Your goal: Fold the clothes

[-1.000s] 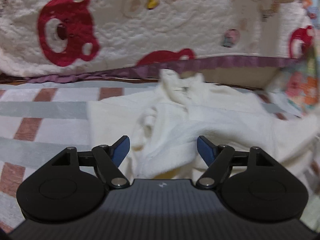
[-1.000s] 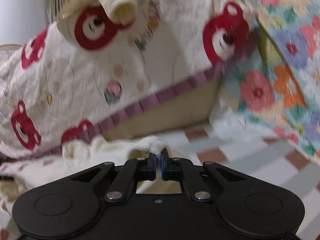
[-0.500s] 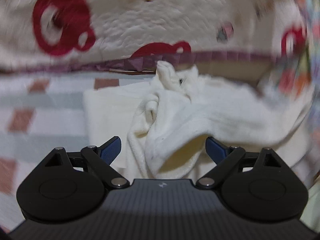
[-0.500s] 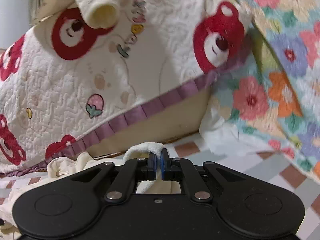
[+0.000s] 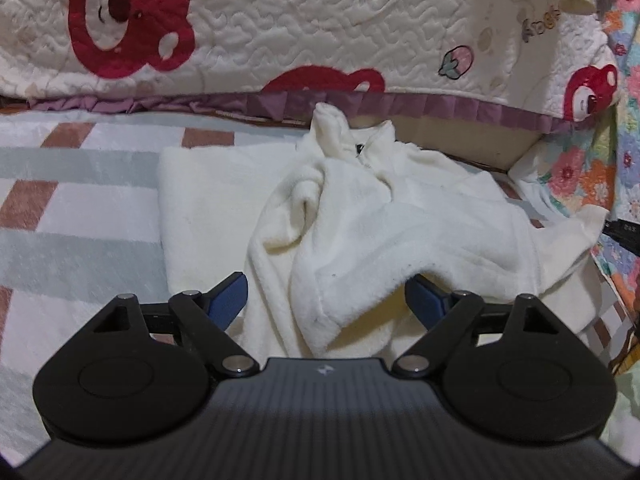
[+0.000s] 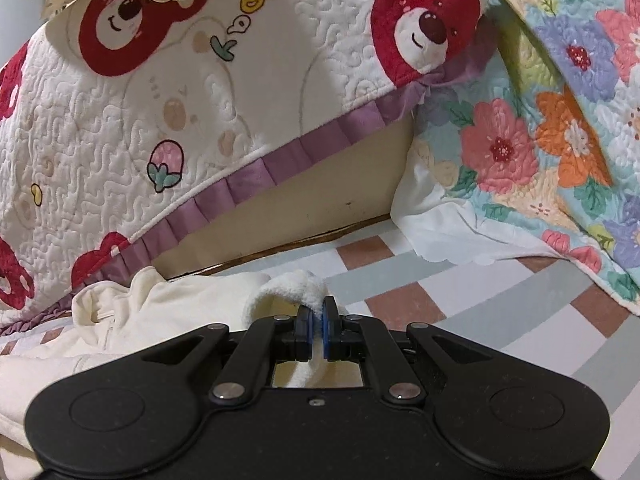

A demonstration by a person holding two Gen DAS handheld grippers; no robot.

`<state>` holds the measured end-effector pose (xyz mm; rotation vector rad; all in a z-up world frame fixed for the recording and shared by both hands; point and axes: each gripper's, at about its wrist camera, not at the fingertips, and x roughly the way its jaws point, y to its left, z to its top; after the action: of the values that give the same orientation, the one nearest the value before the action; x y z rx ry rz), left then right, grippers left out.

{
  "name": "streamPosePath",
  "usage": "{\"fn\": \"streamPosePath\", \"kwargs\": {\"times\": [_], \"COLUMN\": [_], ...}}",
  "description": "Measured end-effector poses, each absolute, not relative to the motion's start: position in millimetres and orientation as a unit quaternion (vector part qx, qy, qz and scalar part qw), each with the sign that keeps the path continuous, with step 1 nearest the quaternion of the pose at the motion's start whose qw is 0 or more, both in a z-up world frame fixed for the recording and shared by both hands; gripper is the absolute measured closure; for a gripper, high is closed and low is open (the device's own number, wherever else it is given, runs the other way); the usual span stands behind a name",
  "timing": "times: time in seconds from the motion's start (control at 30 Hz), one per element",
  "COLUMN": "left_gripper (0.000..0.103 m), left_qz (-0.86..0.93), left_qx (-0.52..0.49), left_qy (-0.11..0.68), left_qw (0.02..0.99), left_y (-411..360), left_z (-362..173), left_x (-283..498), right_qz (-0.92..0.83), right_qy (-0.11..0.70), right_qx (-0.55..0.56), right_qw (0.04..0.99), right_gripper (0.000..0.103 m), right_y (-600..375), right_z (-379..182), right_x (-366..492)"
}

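A cream fleece garment point(image 5: 360, 216) lies rumpled on a checked blanket point(image 5: 72, 208) of pale grey, white and brick-red squares. Its left part lies flat, while the middle is bunched into thick folds, with a collar and small dark zip pull at the far end.

The left gripper point(image 5: 325, 298) sits low over the near edge of the garment. Its blue-padded jaws stand apart and are closing, with a hanging fold of fleece between them; the pads do not press on it.

The right gripper point(image 6: 318, 320) has its jaws together, clamped on a looped edge of the same garment, which arches up just beyond the tips. In the left view this pulls the garment's right side out into a raised, stretched flap.

Behind the garment hangs a quilted cream bedspread point(image 5: 320, 32) printed with red bears and edged in a purple frill. To the right lies a floral quilt point(image 6: 560, 128).
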<state>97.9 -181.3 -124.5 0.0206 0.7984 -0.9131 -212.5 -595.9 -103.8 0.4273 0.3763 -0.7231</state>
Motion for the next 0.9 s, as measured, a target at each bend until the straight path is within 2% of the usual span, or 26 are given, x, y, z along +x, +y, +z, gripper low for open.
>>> {"fn": "streamPosePath", "kwargs": {"times": [0.07,0.27,0.37,0.4,0.43,0.47,0.5,0.57,0.77,0.9], "left_gripper": [0.046,0.048,0.048,0.057,0.066,0.080,0.083,0.090,0.090,0.090], "left_qz": [-0.407,-0.366,-0.354,-0.345,-0.336,-0.327,-0.317,-0.300,-0.271,-0.276], "left_qx": [0.024,0.025,0.043,0.055,0.067,0.078,0.089,0.048,0.040,0.037], "left_qy": [0.380,0.373,0.351,0.340,0.329,0.317,0.306,0.287,0.180,0.148], "left_qw": [0.830,0.852,0.866,0.873,0.880,0.887,0.893,0.908,0.945,0.949], "left_y": [-190,-195,-194,-194,-195,-195,-195,-175,-115,-72], "left_z": [-131,-143,-145,-140,-135,-130,-125,-94,1,51], "left_x": [101,109,98,94,91,88,84,75,14,-33], "right_qz": [-0.349,-0.348,-0.344,-0.340,-0.336,-0.331,-0.326,-0.318,-0.273,-0.246], "right_qy": [0.183,0.183,0.186,0.185,0.183,0.180,0.177,0.171,0.130,0.083], "right_qx": [0.213,0.234,0.249,0.255,0.260,0.257,0.253,0.233,0.198,0.185], "right_qw": [0.894,0.889,0.886,0.886,0.887,0.890,0.894,0.903,0.932,0.948], "right_gripper": [0.095,0.090,0.083,0.080,0.086,0.093,0.097,0.097,0.098,0.098], "right_y": [-597,-601,-607,-610,-612,-612,-612,-604,-580,-563], "right_z": [-108,-120,-128,-131,-133,-133,-131,-116,-40,18], "right_x": [-214,-220,-223,-225,-227,-229,-231,-239,-290,-329]}}
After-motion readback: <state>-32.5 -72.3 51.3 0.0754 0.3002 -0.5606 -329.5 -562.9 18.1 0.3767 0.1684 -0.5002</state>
